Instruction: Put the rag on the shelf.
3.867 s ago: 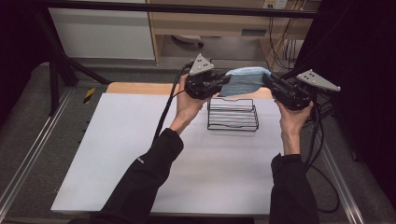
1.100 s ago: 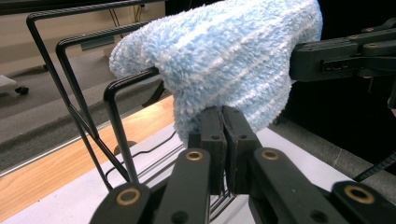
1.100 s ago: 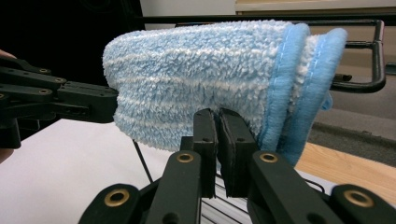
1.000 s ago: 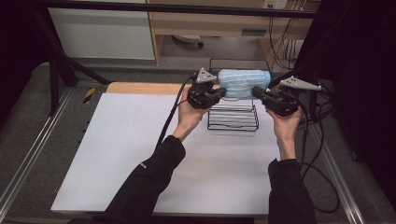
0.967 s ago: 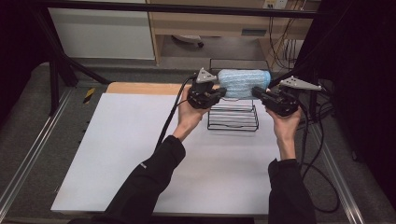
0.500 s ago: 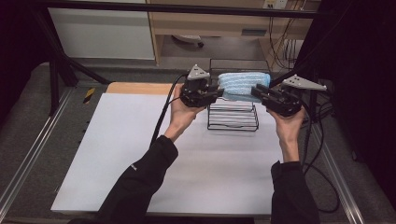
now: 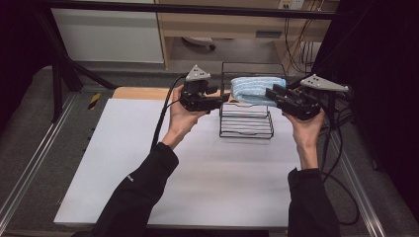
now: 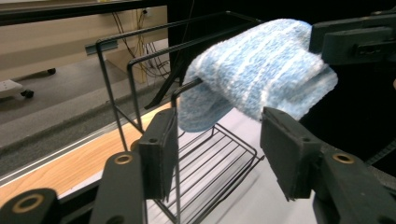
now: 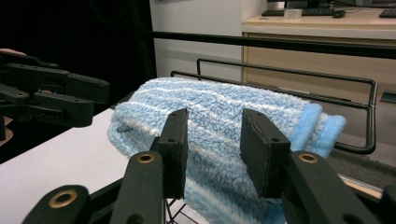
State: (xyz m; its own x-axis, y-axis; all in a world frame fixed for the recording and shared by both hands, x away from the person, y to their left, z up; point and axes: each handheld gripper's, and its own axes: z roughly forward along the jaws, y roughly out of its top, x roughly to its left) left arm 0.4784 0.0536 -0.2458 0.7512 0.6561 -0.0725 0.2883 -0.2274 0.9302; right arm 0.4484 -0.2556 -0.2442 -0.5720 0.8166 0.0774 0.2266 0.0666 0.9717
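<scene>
The high view looks forward and down over the white desk (image 7: 197, 187). Both gripper views sit close behind their jaws, sharing the fluffy blue striped cloth (image 8: 261, 74) on the black wire rack (image 8: 140, 60).

one blue towel (image 7: 258, 89), one black wire rack (image 7: 246, 127), two claws: left (image 7: 223, 98), right (image 7: 271, 92).
</scene>
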